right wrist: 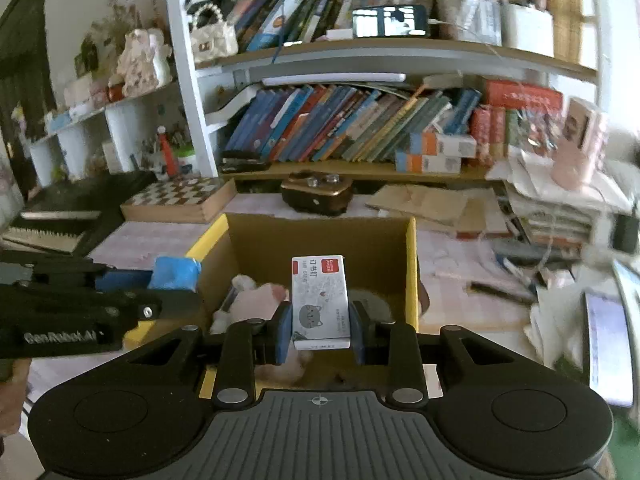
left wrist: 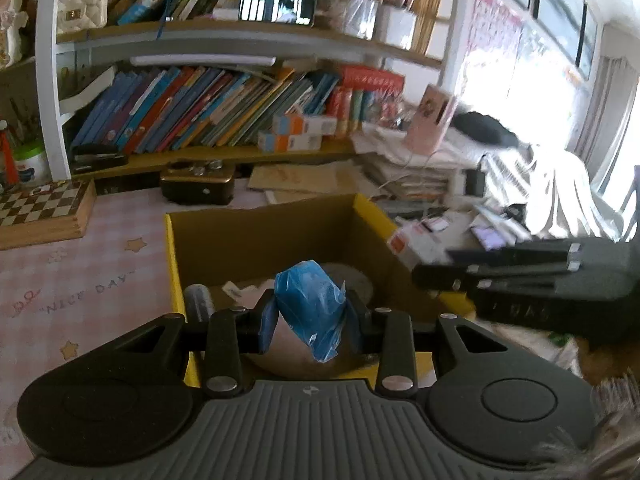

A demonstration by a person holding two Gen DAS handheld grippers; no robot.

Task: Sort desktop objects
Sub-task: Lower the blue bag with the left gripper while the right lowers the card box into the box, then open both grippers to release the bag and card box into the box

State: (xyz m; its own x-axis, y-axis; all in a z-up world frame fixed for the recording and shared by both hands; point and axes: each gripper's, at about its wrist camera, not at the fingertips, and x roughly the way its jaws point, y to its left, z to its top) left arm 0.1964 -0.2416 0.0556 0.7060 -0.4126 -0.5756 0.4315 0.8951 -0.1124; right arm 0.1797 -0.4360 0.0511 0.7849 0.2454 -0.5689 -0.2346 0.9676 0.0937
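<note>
Both tongs hang over the open box (right wrist: 412,264), which sits on the table (left wrist: 80,280), apparently so each load can drop straight in. The left tongs (left wrist: 310,316) are clamped on a blue packet (left wrist: 310,300), pinched at its middle so the loose wrapper hangs clear of the rim. The right tongs (right wrist: 320,320) grip a staple box (right wrist: 319,300) by its narrow sides, label up, above a pink plush (right wrist: 256,296) already lying inside. The chessboard (left wrist: 40,208) and books (left wrist: 200,108) sit well apart, behind the box.
</note>
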